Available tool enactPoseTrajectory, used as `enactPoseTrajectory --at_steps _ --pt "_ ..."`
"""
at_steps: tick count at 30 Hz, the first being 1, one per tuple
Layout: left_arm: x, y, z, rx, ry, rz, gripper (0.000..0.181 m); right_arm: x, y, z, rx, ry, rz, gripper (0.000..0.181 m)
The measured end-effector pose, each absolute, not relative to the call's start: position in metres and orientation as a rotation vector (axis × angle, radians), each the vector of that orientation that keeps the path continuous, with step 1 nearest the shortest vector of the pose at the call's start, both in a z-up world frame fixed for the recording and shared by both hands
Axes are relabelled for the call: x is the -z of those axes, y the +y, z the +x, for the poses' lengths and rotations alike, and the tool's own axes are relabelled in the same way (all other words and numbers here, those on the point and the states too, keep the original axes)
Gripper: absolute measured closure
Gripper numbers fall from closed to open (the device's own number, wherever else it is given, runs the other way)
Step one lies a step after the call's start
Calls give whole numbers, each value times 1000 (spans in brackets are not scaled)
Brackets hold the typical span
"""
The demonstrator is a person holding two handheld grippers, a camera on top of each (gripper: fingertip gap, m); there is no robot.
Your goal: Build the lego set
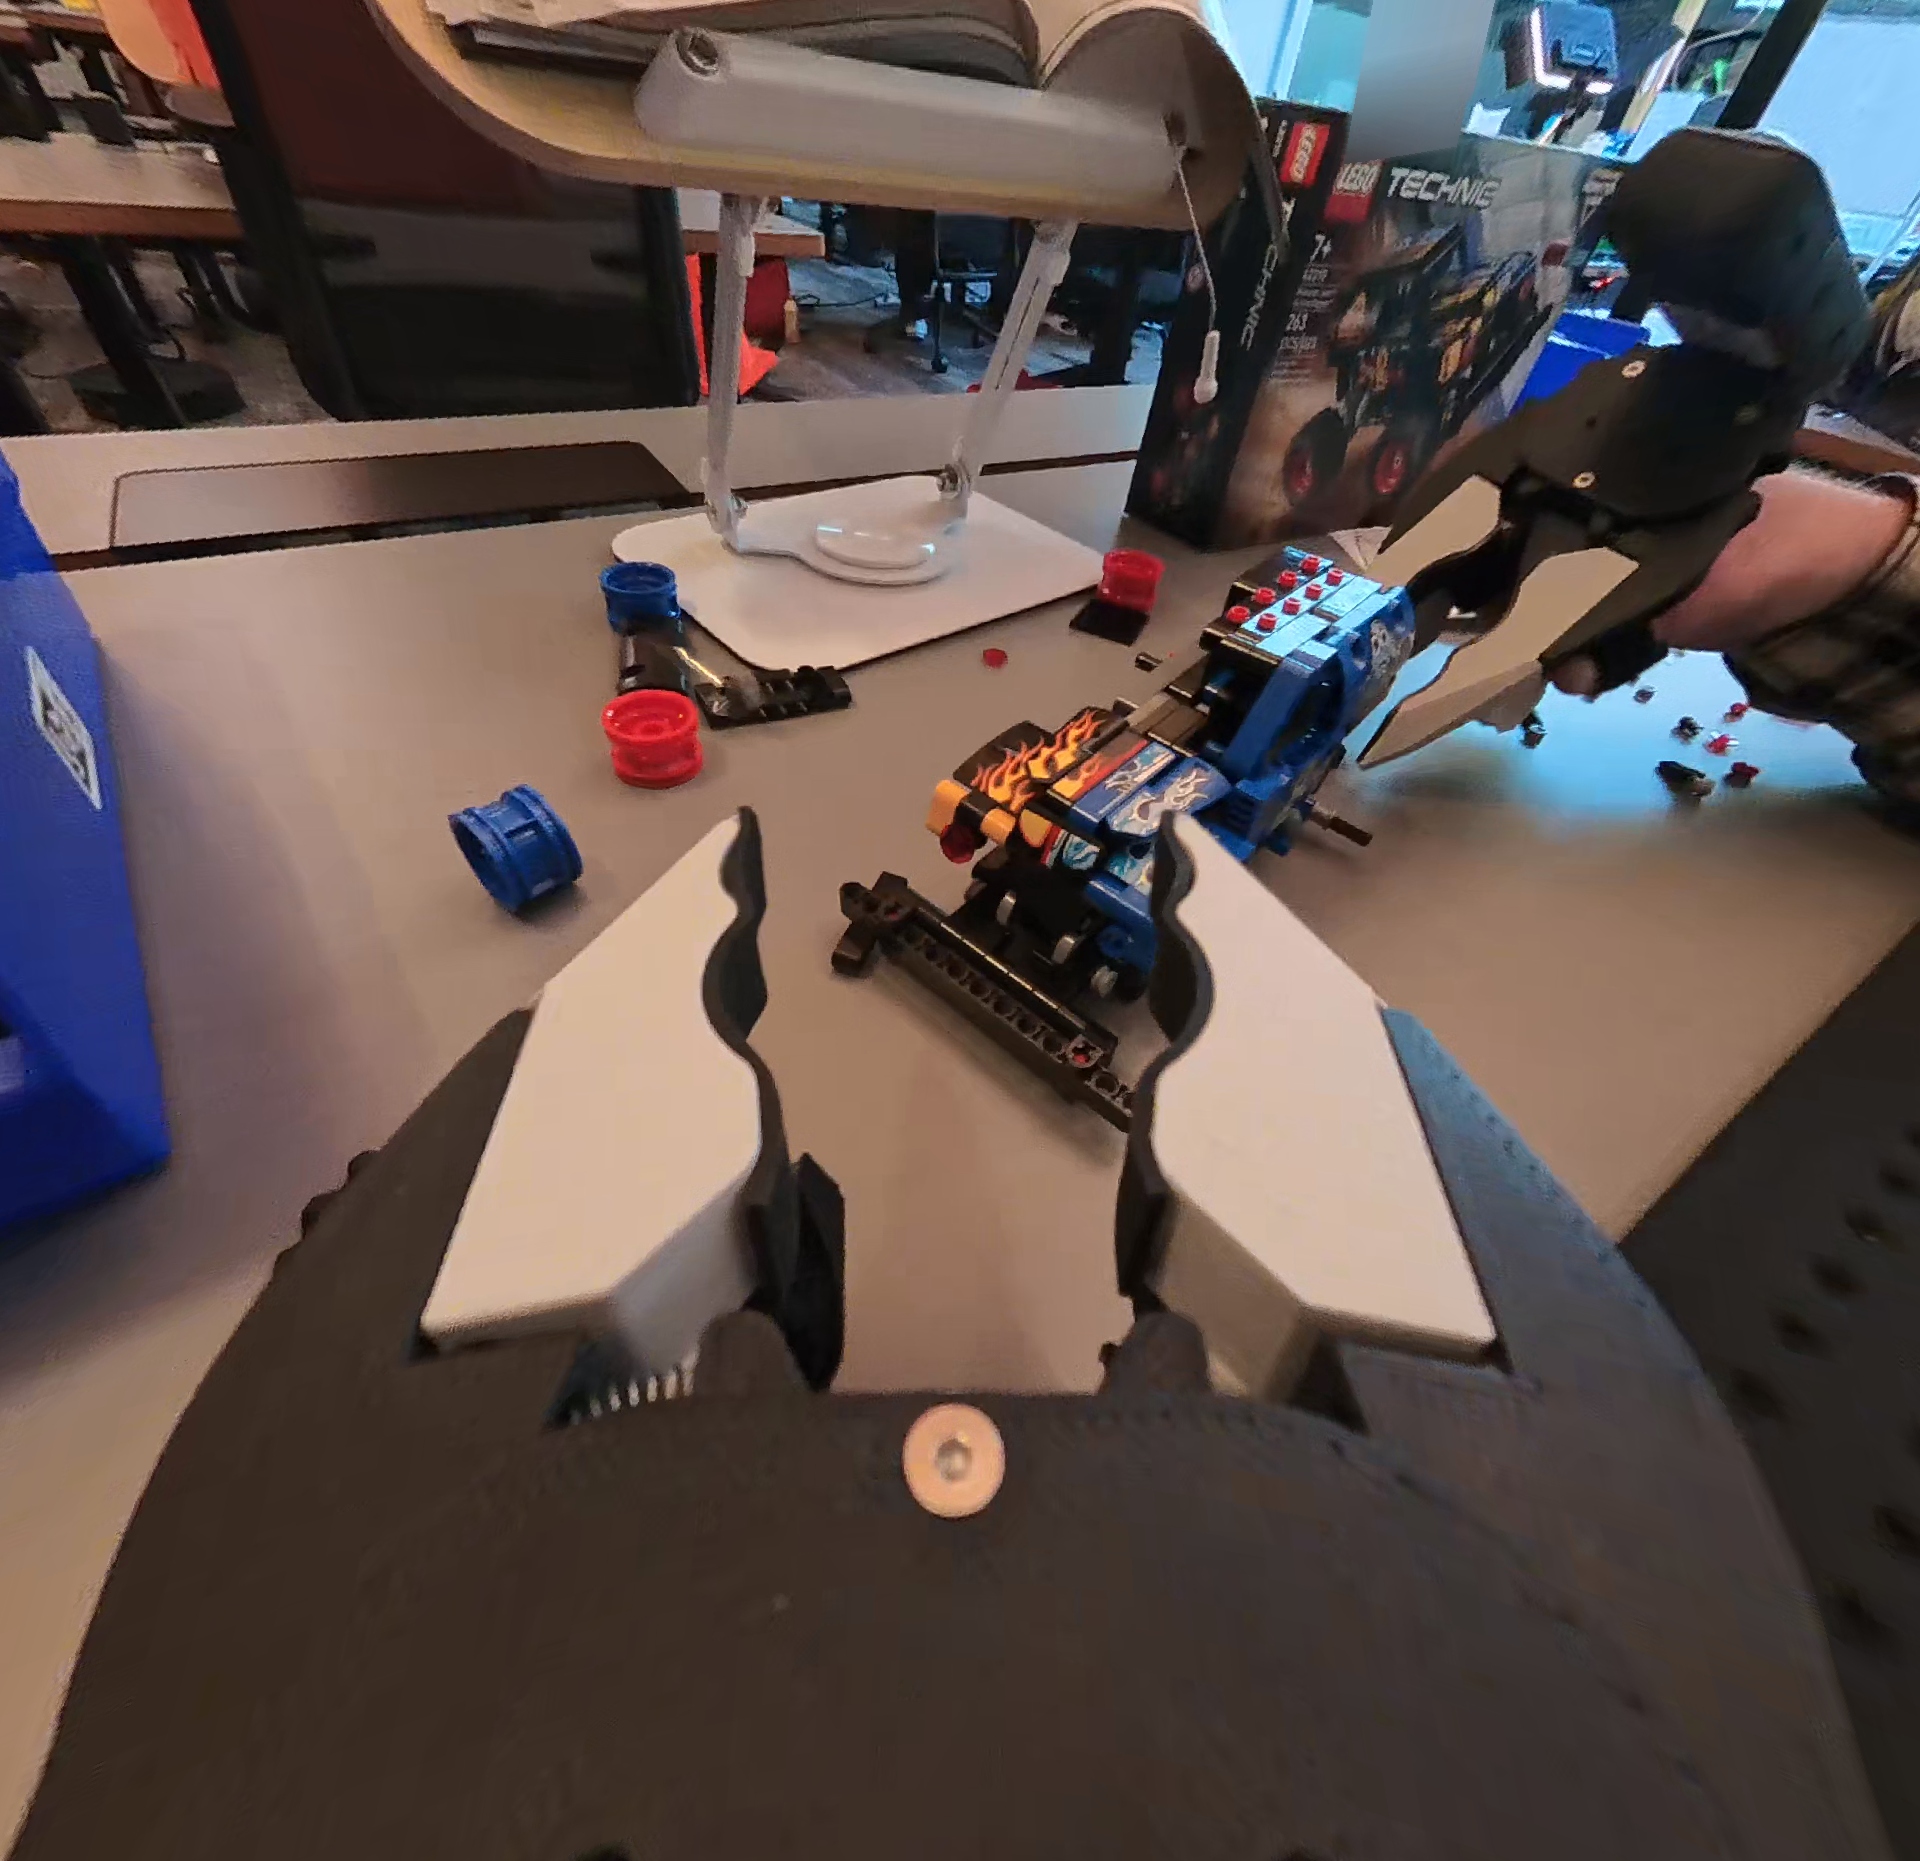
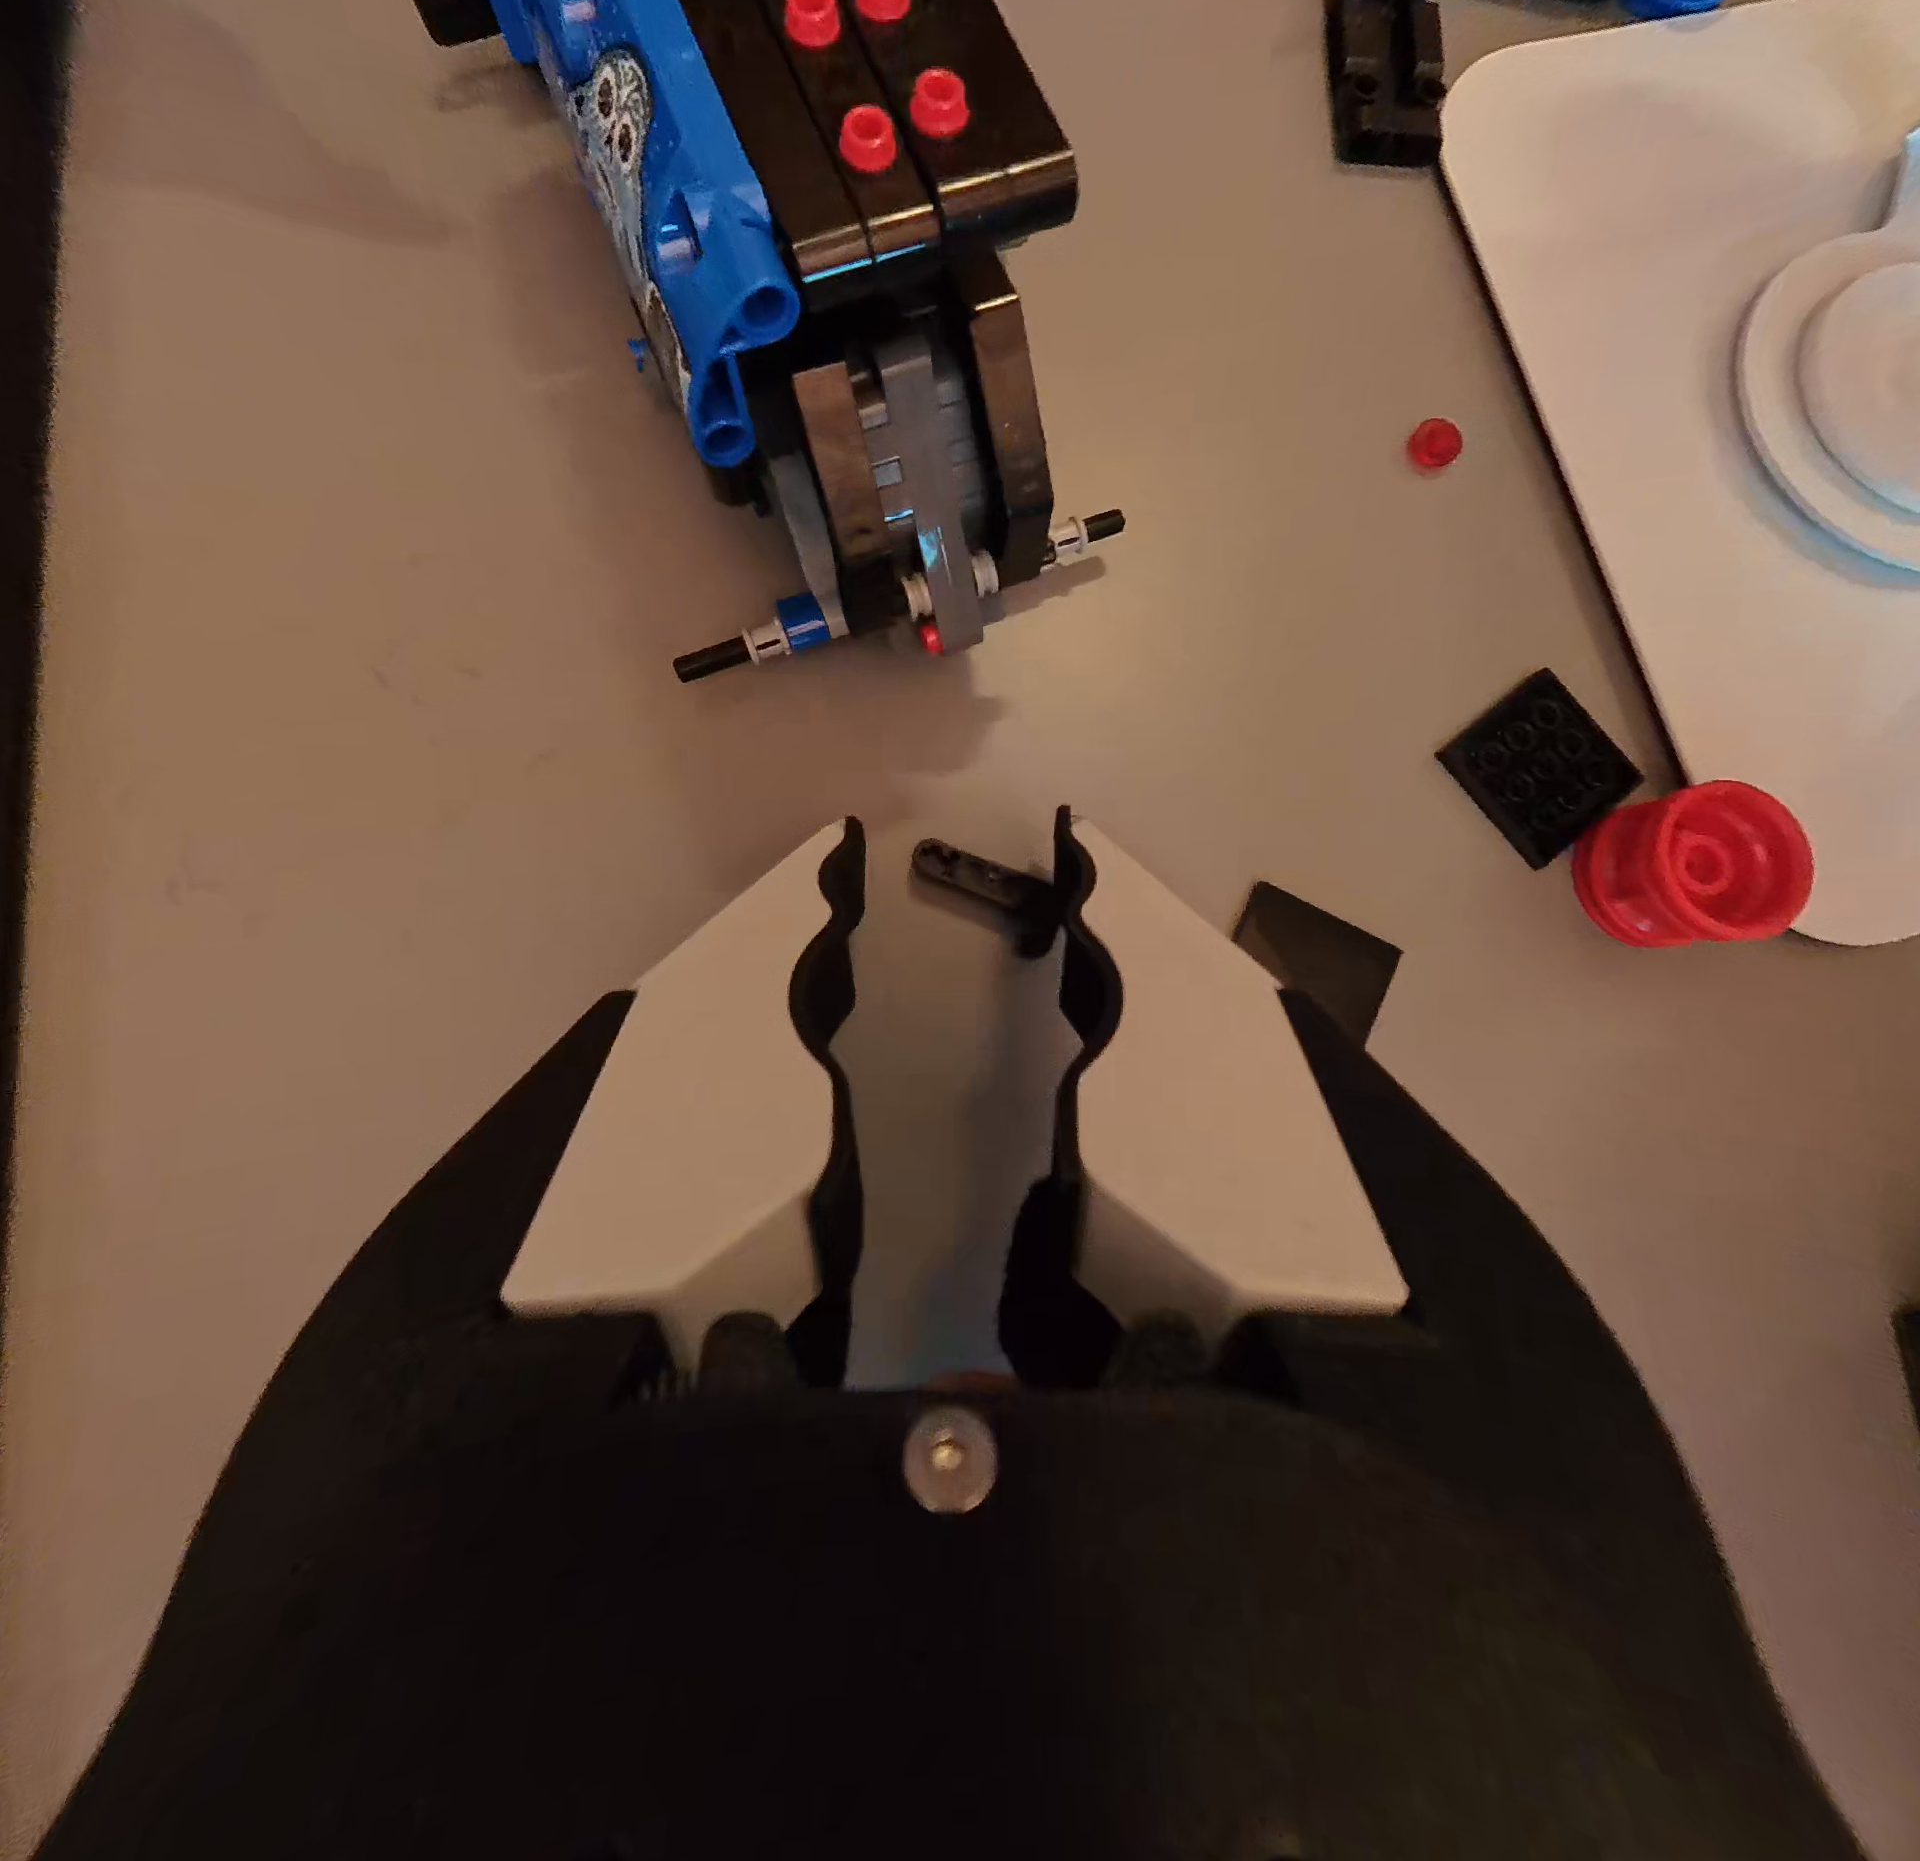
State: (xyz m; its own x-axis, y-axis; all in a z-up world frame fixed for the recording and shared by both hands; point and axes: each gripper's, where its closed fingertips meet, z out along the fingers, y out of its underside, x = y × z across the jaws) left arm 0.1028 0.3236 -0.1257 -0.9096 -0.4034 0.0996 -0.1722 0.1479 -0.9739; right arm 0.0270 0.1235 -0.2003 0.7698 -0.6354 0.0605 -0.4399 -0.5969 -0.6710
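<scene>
The grey bench (image 1: 312, 731) carries everything. Toward its far edge stands a white desk lamp (image 1: 894, 128), its flat base (image 1: 1029, 580) on the surface, and at the far right corner a dark Lego box (image 1: 1351, 346) stands upright.

Mid-bench lies the half-built truck (image 1: 1143, 762), resting on its side: blue panels with pale skull and flame stickers, a black hood with orange flames, a row of red studs on black beams at the rear, and bare black axles with no wheels fitted. A long black perforated beam (image 1: 987, 990) sticks out from its underside toward the near edge.

The left gripper (image 1: 961, 845) hovers just before the truck's nose, jaws spread wide and empty. The right gripper (image 2: 956, 824) sits at the truck's rear, jaws partly apart, with a small black connector piece (image 2: 977, 876) lying on the bench between its tips, seemingly not clamped.

Loose rims lie scattered left of the truck: two blue (image 1: 516, 847) (image 1: 639, 596), two red (image 1: 651, 738) (image 1: 1130, 577). A black square plate (image 2: 1538, 762) and a tiny red stud (image 2: 1435, 445) rest beside the lamp base.
</scene>
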Motion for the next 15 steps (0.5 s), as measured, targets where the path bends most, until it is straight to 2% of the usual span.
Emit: enactPoseTrajectory --at_steps 7,15 --pt "157 308 97 1571 2401 -469 109 199 104 31 450 860 -2302 142" --pt "157 304 90 1605 2445 -423 119 198 97 34 449 877 -2275 137"
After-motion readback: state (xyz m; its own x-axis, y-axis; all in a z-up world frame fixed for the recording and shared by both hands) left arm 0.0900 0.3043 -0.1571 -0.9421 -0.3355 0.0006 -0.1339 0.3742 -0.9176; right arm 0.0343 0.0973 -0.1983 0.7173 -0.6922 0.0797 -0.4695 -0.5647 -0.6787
